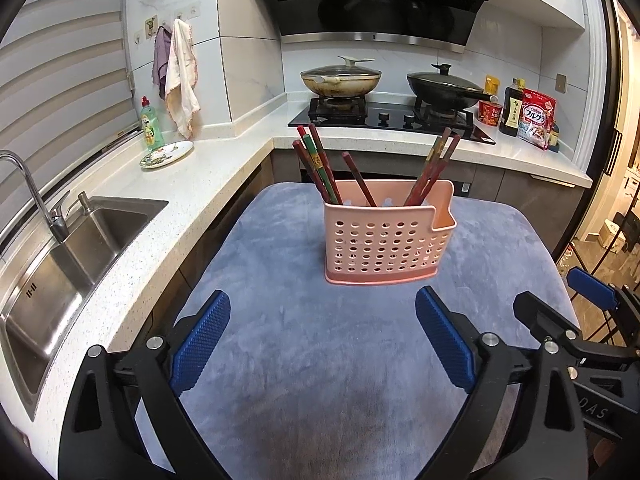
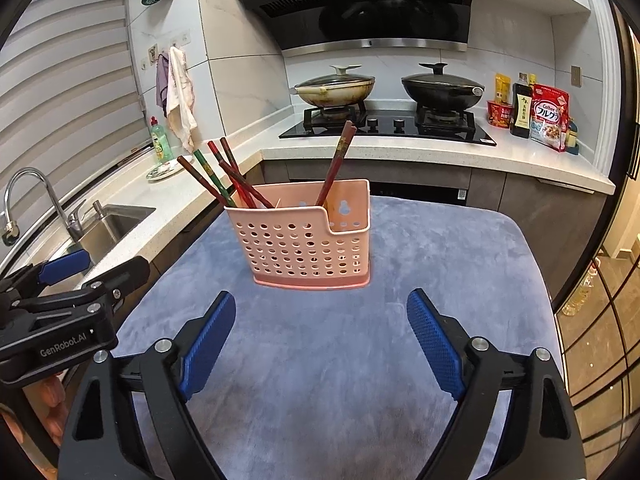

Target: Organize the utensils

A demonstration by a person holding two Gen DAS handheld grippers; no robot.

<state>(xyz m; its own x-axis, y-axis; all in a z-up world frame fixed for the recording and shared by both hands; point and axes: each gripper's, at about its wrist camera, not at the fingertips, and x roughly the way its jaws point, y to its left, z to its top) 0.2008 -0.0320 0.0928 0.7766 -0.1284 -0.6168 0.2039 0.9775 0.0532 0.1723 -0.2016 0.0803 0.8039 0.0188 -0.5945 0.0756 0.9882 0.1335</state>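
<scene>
Chopsticks (image 1: pixel 320 168) are stood upright, tips down, in the pink holder (image 1: pixel 384 240) on the cloth-covered desk (image 1: pixel 304 352), just ahead of both empty, spread-apart tools, left tool (image 1: pixel 322 334) and right tool (image 2: pixel 322 332).

Blue plush surface (image 1: pixel 320 360) bears pink basket (image 1: pixel 386 246).

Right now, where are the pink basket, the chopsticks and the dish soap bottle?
pink basket (image 1: pixel 384 248): left wrist view, on its perforated front wall.
chopsticks (image 2: pixel 334 166): right wrist view, mid-shaft of the pair leaning right.
dish soap bottle (image 1: pixel 151 128): left wrist view, on its green body.
</scene>
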